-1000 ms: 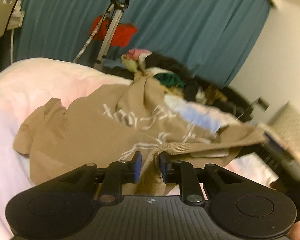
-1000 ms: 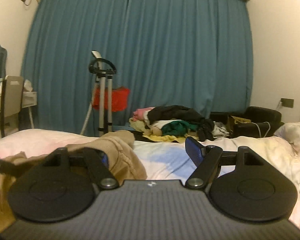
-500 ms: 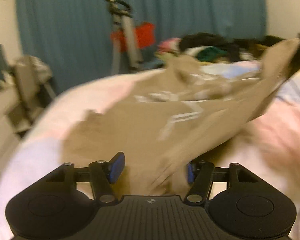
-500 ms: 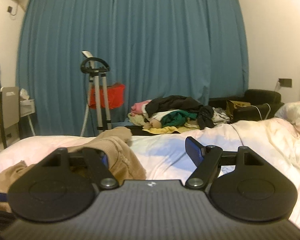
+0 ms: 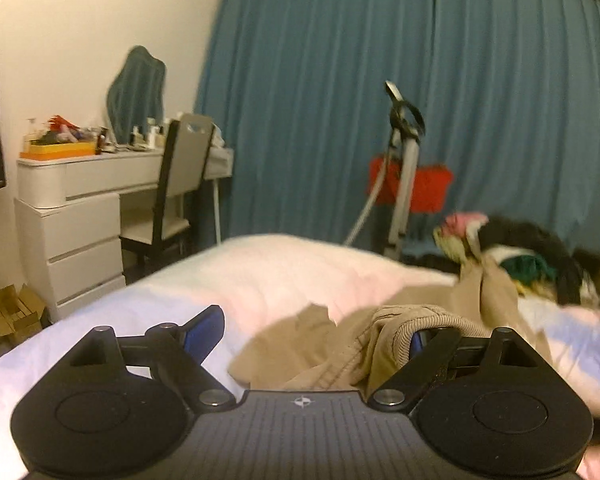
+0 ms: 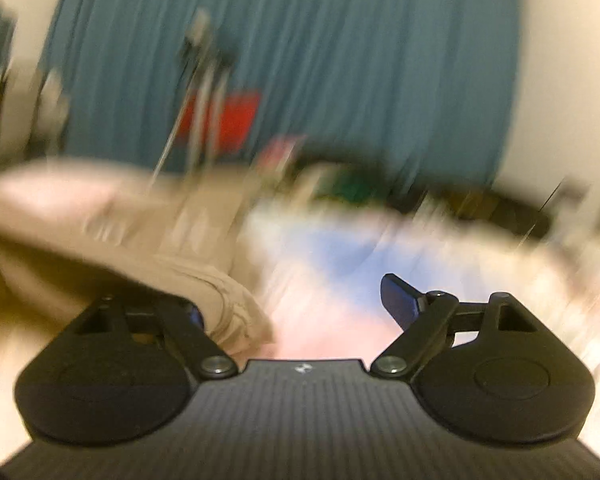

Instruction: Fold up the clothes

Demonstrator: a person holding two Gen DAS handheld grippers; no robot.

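Left wrist view, from left to right. A white dresser (image 5: pixel 72 216) stands against the wall, a chair (image 5: pixel 180 184) drawn up beside it. The bed (image 5: pixel 260 272), pale pink and white, fills the middle ground. The left gripper (image 5: pixel 312 334) has its jaws spread wide. Its left finger stands clear over bare bedding. A ribbed hem of the tan garment (image 5: pixel 380 336) is draped over its right finger, but nothing is clamped. The garment lies crumpled on the bed, mostly right of centre, its long axis running from the gripper away toward the far right, where one peak of cloth rises. Beyond it stand a steamer stand (image 5: pixel 404 168) with a red item behind, a teal curtain (image 5: pixel 420 80), and a clothes pile (image 5: pixel 512 248) at the far right.

Right wrist view, from left to right, is heavily blurred. The tan garment occupies the left half, running from the far left edge down to the right gripper (image 6: pixel 296 304). A folded edge rests against that gripper's left finger. Its jaws are likewise wide apart and grip nothing, and the right finger stands free over blue and pink bedding.
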